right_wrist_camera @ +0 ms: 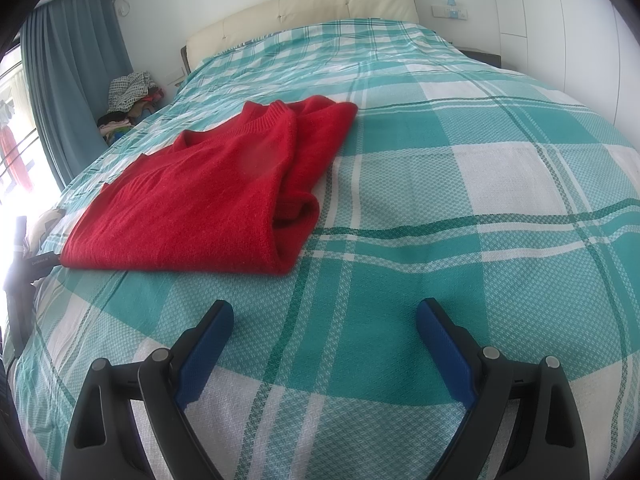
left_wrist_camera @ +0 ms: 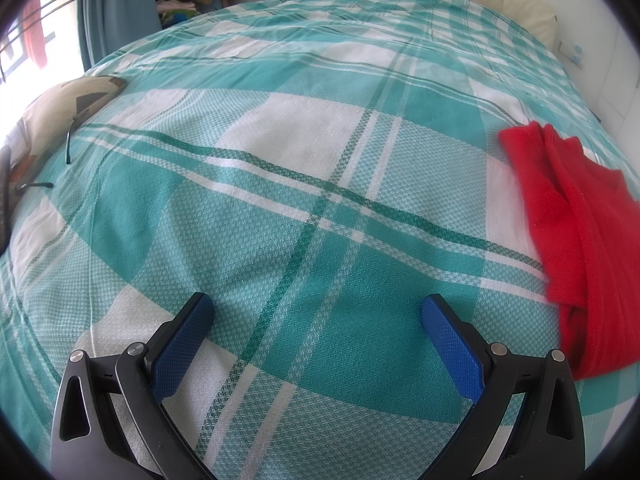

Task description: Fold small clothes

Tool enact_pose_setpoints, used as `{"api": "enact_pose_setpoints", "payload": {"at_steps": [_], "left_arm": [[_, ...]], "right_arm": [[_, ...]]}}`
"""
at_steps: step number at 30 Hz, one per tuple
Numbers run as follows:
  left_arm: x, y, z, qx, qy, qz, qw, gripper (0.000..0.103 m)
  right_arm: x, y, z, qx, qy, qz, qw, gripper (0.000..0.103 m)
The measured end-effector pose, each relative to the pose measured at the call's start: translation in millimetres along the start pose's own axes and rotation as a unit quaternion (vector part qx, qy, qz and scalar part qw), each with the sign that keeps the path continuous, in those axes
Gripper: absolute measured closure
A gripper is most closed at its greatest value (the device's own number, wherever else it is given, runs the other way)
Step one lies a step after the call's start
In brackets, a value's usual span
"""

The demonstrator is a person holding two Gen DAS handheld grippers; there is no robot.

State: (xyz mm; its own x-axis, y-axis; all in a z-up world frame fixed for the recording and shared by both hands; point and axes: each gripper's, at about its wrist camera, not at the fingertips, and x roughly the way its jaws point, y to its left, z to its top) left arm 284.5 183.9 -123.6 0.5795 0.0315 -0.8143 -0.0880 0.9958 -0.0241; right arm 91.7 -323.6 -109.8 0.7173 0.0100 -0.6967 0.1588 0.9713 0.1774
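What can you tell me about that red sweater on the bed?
The red sweater is a fuzzy knit with a ribbed collar. It is folded into a flat bundle, layers stacked, with a rounded fold along one edge. It lies on the green-and-white checked bedspread. Nothing else touches it; neither gripper's fingers reach it.

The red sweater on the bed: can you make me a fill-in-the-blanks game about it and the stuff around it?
1. The sweater lying on the bed is the colour ____.
2. The checked bedspread under it is white and ____.
3. The jaws of the right gripper stand ____, with nothing between them.
4. The left gripper holds ____ between its jaws.

Missing words: red; green; open; nothing
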Motion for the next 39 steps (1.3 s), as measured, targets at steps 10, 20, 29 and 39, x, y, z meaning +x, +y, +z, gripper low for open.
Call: {"api": "enact_pose_setpoints", "payload": {"at_steps": [10, 20, 29, 39], "left_arm": [[0.1, -0.1, 0.0, 0.000, 0.000, 0.000, 1.0000, 0.000], [-0.1, 0.1, 0.1, 0.000, 0.000, 0.000, 1.0000, 0.000], [-0.1, 0.1, 0.0, 0.000, 0.000, 0.000, 1.0000, 0.000], [0.1, -0.4, 0.1, 0.000, 0.000, 0.000, 1.0000, 0.000]], "right_arm": [[-1.5, 1.1, 1.2, 0.004, -0.002, 0.005, 1.000, 0.011], [-0.8, 2.4, 1.3, 0.004, -0.001, 0.004, 1.000, 0.011], [-0.8, 2.5, 1.3, 0.004, -0.001, 0.004, 1.000, 0.011], [-1.0, 1.8, 1.0, 0.004, -0.002, 0.005, 1.000, 0.011]]}}
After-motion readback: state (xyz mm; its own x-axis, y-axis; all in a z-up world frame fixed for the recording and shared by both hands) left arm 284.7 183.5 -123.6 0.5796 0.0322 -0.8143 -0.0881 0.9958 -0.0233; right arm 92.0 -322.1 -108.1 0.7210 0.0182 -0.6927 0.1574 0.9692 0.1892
